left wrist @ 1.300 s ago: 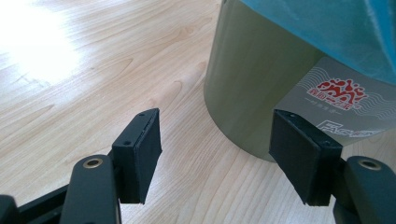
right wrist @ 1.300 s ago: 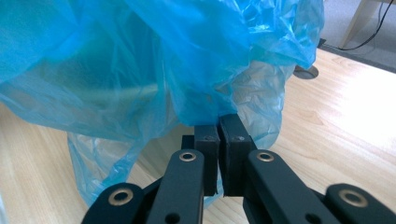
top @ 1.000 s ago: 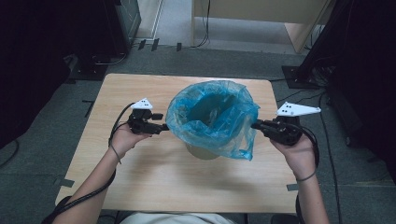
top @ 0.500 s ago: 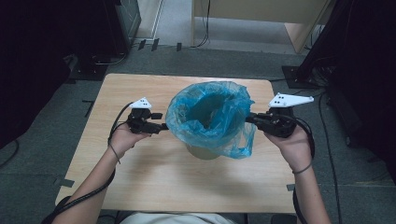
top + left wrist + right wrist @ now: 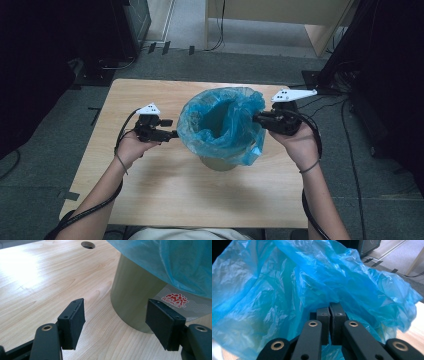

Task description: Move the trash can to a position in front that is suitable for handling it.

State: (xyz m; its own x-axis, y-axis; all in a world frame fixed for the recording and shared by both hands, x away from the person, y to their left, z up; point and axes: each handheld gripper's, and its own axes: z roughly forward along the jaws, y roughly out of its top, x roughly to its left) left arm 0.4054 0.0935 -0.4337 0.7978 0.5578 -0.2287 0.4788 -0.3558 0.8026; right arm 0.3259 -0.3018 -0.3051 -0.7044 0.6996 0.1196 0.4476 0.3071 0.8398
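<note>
centrally on the wooden table (image 5: 150,200) stands a pale olive bin (image 5: 135,292) with a red printed label low on its side, lined with a crinkled, translucent blue plastic bag (image 5: 220,125) draped loosely over the rim. the right gripper (image 5: 257,118) is clenched on the bag's edge at the bin's right side. the left gripper (image 5: 172,134) waits released just beside the bin's left wall, its jaws spread.

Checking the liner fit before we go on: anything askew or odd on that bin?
Yes. The blue bag sits unevenly on the bin: a loose flap hangs down the side near the right gripper, whose jaws are shut on the plastic. The left gripper stands open beside the bin. No tear or spill shows.
</note>
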